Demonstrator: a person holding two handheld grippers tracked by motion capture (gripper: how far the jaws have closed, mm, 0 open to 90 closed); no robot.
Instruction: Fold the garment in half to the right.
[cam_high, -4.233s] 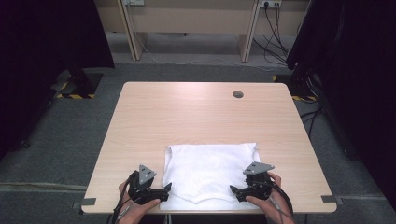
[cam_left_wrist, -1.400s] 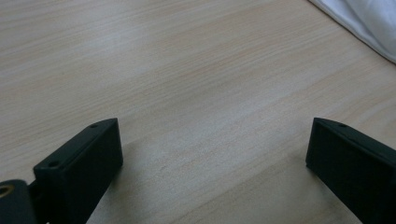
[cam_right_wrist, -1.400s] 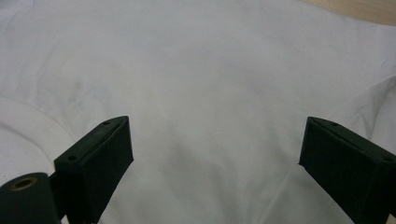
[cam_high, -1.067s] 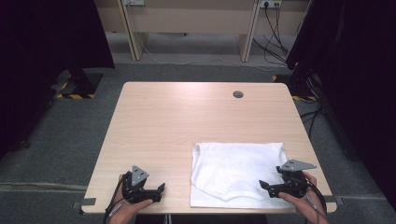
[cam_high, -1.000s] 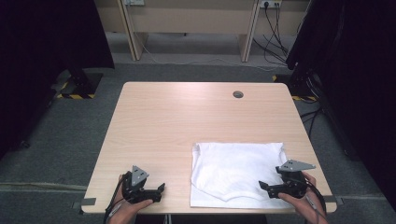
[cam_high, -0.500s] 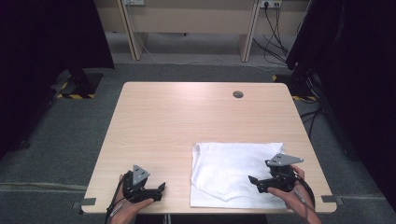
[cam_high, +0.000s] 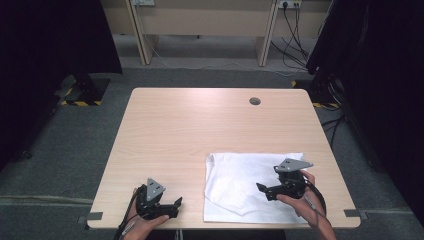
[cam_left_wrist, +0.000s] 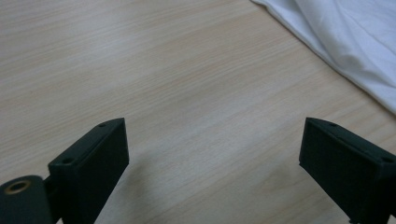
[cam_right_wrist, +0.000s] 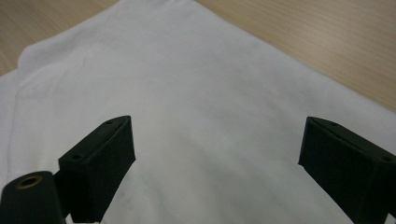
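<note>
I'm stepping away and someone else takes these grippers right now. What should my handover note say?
Left gripper: open, holding nothing, over bare wood at the near left edge of the table, apart from the cloth.
Right gripper: open, holding nothing, fingers spread above the cloth's right half.
White folded garment: lies flat at the near right of the table, a few wrinkles, its near edge close to the table's edge.
Done: the garment is laid out flat in a rough rectangle.
Left: probably the next fold; neither gripper grips the fabric yet.

both black grippers carry a grey three-cornered plate, a trailing black cable and blocky jaws with small screw holes
</note>
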